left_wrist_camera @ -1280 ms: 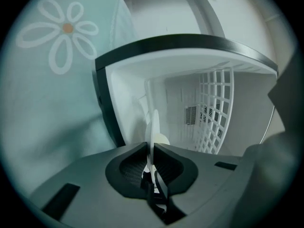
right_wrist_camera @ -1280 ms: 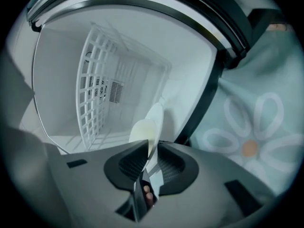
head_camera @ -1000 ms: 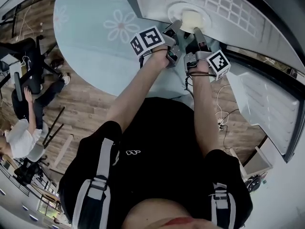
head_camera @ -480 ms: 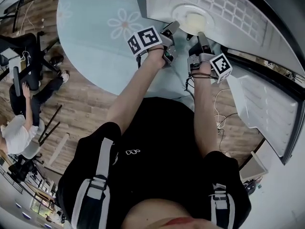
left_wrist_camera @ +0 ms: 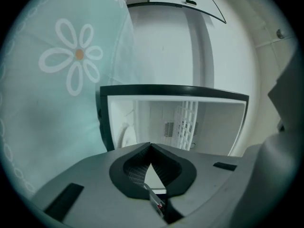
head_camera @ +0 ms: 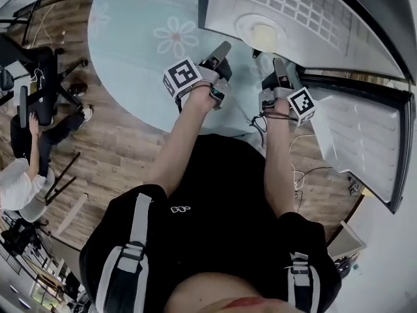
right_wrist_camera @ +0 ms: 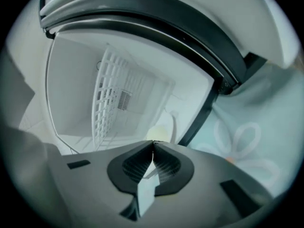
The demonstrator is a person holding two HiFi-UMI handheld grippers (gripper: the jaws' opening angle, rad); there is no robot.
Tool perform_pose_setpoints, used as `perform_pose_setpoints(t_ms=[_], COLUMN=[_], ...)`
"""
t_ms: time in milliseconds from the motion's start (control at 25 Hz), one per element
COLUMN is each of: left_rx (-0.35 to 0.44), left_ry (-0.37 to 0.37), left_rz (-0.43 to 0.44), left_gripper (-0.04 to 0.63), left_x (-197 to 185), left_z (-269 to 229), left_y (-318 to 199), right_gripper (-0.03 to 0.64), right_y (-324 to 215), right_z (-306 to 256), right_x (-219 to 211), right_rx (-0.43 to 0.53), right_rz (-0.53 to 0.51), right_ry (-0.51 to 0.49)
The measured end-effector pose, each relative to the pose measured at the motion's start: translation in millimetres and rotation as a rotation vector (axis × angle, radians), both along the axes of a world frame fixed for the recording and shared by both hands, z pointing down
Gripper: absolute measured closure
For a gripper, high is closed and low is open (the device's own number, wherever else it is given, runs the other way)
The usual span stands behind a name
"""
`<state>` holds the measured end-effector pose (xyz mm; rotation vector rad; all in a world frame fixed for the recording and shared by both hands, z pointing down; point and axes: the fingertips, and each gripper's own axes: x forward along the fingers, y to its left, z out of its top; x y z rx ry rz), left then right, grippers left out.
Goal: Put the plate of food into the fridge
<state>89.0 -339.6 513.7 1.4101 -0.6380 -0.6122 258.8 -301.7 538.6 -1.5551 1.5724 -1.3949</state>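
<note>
Now that the left gripper and right gripper have backed off, both closed and empty, the plate sits in the fridge, upper centre, its food a pale blur.

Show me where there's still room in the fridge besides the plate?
The plate of food sits near the front edge of the fridge. The wire rack beside it is bare, and so is the mint flowered surface left of the fridge. It's tightest right before the plate, by the left gripper and right gripper, both shut.
</note>
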Motion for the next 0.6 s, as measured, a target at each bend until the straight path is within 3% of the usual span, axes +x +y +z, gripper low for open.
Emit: perform_pose_setpoints(t_ms=[120,280,440,600], left_rx=[0.142,0.354,0.555,0.741], left_ry=[-0.030,-0.163,-0.356,-0.550], left_rz=[0.039,0.068,0.077,0.051], left_gripper=[0.592,0.592,0.592,0.593], left_x=[7.9,8.3,5.6,0.0], left_z=[-30.5,-67.6,-98.0,-129.3], left_y=[10.6,24.1,36.6,48.4], right_gripper=[0.615,0.615,0.615,0.616], right_y=[6.8,20.6,32.7,37.0], right_z=[-33.6,-78.4,-102.3,-126.7], right_x=[-1.5,-17.1,-36.3,-46.0], right_rx=[0.119,0.250,0.290,0.309], right_rz=[-0.026,-0.113,-0.287,-0.329], right_ry=[0.056,0.166,0.454,0.656])
